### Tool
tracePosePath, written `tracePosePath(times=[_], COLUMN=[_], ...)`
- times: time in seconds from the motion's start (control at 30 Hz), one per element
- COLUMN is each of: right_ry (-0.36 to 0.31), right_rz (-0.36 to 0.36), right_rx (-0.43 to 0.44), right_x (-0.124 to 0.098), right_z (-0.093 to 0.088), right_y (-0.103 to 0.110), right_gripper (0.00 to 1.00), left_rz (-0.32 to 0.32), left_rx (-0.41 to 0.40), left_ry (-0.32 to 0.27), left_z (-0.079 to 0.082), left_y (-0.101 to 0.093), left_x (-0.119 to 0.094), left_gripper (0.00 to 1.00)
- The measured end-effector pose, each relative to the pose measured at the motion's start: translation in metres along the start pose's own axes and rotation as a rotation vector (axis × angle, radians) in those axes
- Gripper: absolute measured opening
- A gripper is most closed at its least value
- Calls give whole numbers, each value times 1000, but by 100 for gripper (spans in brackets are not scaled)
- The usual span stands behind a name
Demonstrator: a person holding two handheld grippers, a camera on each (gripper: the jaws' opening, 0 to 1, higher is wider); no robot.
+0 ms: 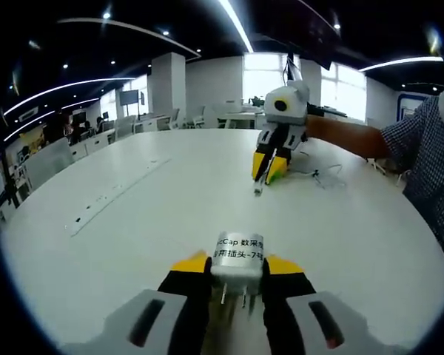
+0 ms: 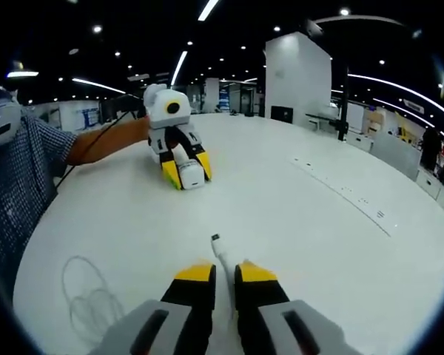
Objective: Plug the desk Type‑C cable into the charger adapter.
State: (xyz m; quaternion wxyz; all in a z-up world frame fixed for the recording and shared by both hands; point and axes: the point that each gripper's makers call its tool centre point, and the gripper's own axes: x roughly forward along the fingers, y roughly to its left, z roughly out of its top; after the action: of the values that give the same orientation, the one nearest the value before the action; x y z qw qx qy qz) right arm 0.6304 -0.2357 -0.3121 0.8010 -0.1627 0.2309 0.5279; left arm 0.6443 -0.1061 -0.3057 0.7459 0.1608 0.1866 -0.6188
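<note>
Two tools (image 1: 237, 277) (image 2: 222, 279), one adapter (image 1: 238, 259), one cable (image 2: 220, 253).

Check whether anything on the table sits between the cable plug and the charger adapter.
Nothing visible does. The left tongs hold the charger adapter, the right tongs hold the Type-C cable with its plug pointing forward. Only bare white table lies between them; the cable's loose coils sit off to the side.
</note>
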Motion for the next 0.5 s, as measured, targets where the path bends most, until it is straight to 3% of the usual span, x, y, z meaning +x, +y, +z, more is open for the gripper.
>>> tracePosePath(times=[0.43, 0.5], right_ry=[-6, -6], right_rz=[7, 9], right_rx=[-12, -18], right_x=[1, 1], right_z=[0, 0], right_y=[2, 2], right_gripper=[6, 5], left_rz=[-28, -27], left_rx=[12, 50], left_ry=[6, 4], left_z=[2, 3], left_y=[-1, -1], left_x=[3, 3], left_gripper=[27, 27])
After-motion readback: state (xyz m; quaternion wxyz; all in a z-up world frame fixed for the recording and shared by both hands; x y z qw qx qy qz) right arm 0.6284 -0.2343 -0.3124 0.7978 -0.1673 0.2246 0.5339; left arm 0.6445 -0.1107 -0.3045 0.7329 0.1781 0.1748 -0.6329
